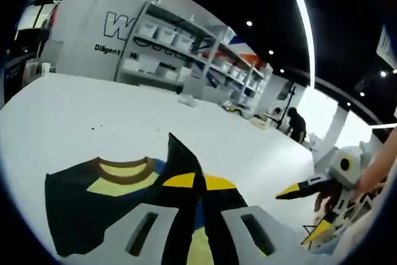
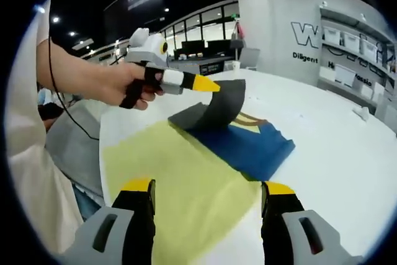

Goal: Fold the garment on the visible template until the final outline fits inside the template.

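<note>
A T-shirt [image 1: 93, 197] in black, yellow and blue with a brown collar lies on the white table [image 1: 93, 110]. My left gripper [image 1: 195, 206] is shut on a black flap of it, which stands up in a peak between the jaws. In the right gripper view the left gripper [image 2: 208, 85], held by a hand, lifts that dark flap [image 2: 217, 110] over the blue part of the shirt [image 2: 251, 144]. A yellow template [image 2: 180, 178] lies under the shirt. My right gripper [image 2: 208, 187] hovers open over the template; it also appears as the right gripper [image 1: 305, 212] beside the shirt.
Shelves with white bins [image 1: 180, 48] stand beyond the table's far edge, and a person [image 1: 296, 122] is far off. A small white object [image 1: 188, 99] lies on the far side of the table. The table's near edge [image 2: 102, 153] runs beside the person's sleeve.
</note>
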The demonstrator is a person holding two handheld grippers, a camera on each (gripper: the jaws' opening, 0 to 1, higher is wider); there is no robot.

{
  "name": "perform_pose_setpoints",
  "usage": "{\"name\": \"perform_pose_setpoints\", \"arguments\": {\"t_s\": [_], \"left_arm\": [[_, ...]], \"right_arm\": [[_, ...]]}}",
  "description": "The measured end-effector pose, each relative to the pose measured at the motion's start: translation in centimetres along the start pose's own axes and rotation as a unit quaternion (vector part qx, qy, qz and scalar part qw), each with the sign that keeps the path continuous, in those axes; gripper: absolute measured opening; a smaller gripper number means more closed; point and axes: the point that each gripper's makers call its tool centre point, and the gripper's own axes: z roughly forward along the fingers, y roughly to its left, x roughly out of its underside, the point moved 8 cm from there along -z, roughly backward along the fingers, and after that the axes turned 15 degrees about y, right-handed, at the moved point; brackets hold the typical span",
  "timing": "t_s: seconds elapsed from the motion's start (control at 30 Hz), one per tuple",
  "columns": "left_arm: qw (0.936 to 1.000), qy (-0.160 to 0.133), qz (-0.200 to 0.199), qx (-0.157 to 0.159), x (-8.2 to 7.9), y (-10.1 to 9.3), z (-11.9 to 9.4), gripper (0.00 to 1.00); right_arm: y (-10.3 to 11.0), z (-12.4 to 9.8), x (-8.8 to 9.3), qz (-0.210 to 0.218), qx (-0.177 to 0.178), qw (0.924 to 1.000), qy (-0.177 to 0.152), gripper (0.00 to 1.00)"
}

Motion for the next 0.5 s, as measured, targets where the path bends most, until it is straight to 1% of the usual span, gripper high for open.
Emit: {"name": "perform_pose_setpoints", "arguments": {"t_s": [0.2,0.23,0.5], "left_arm": [[0.9997,0.023,-0.001,0.007,1.3,-0.3,1.5,0.01],[0.9996,0.026,0.000,0.010,1.4,-0.4,1.7,0.01],[0.9989,0.047,0.001,0.009,2.3,0.0,3.4,0.01]], "right_arm": [[-0.3,-0.2,0.4,0.003,0.002,1.0000,0.005,0.66],[-0.3,-0.2,0.4,0.004,0.003,1.0000,0.005,0.66],[-0.2,0.1,0.3,0.005,0.002,1.0000,0.007,0.66]]}}
